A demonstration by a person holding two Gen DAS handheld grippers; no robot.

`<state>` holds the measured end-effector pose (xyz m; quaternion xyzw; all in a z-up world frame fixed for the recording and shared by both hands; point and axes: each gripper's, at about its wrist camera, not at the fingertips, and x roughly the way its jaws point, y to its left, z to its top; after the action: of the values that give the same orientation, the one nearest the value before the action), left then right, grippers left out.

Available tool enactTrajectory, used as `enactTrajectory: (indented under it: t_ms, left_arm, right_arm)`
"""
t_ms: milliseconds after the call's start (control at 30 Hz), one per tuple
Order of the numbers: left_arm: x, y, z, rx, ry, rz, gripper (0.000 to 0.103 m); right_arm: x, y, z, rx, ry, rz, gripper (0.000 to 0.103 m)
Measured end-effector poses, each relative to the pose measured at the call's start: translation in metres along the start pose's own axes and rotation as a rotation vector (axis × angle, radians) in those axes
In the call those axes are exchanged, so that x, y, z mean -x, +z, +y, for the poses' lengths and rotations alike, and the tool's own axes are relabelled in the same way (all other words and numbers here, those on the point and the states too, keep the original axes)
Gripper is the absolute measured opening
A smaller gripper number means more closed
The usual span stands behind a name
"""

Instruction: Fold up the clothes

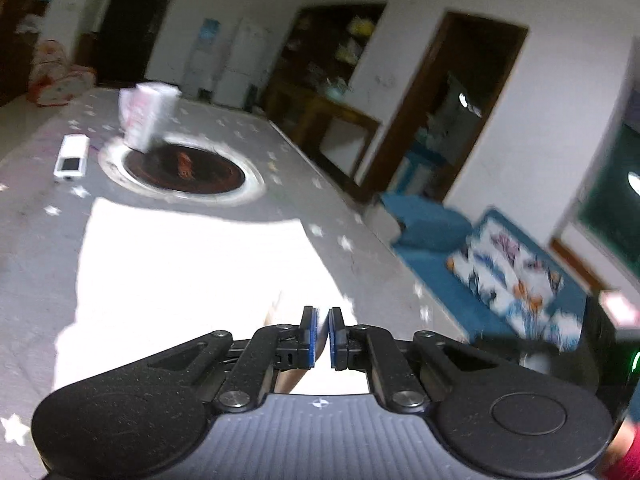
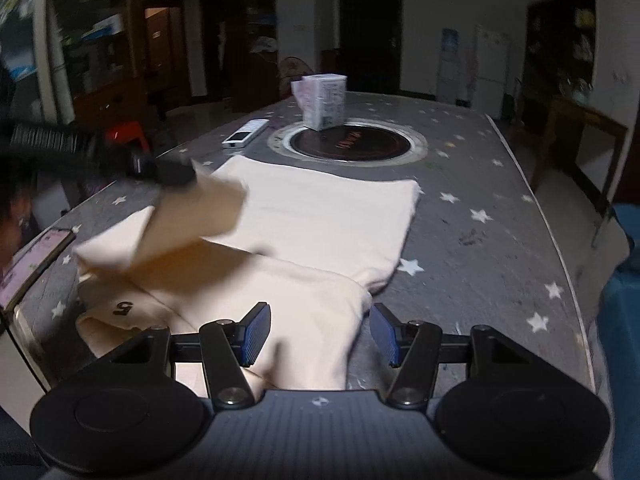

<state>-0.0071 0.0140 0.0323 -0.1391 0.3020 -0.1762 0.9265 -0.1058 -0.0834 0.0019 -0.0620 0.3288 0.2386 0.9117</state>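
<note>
Overhead, garment corner in left tool.

wrist views, low over shared table

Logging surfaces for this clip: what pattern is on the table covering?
Grey with scattered white stars; the table covering shows best in the right wrist view.

The room is dim and both fisheye views bend at the edges. The cloth glares white in the left view. Motion blur smears the background.
</note>
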Motion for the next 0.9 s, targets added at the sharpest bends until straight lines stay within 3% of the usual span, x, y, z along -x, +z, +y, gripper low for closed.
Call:
enactTrajectory:
  t_ms: [233, 367, 567, 667, 800, 900]
  left_arm:
    - [0.005, -0.019, 0.000, -0.085, 0.010, 0.031, 0.034]
    - [0.035, -0.026, 0.017, -0.118, 0.101, -0.010, 0.042]
    - [0.068, -0.044, 0.043, -0.144, 0.295, 0.011, 0.045]
    - [0.074, -0.054, 0.053, -0.143, 0.339, 0.047, 0.046]
    - [0.072, -0.063, 0.058, -0.156, 0.388, 0.077, 0.049]
    - [0.072, -0.067, 0.060, -0.151, 0.400, 0.081, 0.049]
  right_arm:
    - [-0.007, 0.005, -0.005, -0.031, 0.019, 0.014, 0.050]
    - [-0.019, 0.011, 0.001, -0.029, 0.069, 0.035, 0.045]
    - [-0.044, 0.020, 0.014, -0.020, 0.136, 0.076, 0.035]
    - [-0.058, 0.020, 0.022, -0.008, 0.144, 0.098, 0.032]
    - [-0.066, 0.020, 0.030, 0.016, 0.141, 0.108, 0.012]
    - [-0.061, 0.024, 0.039, 0.074, 0.112, 0.089, 0.005]
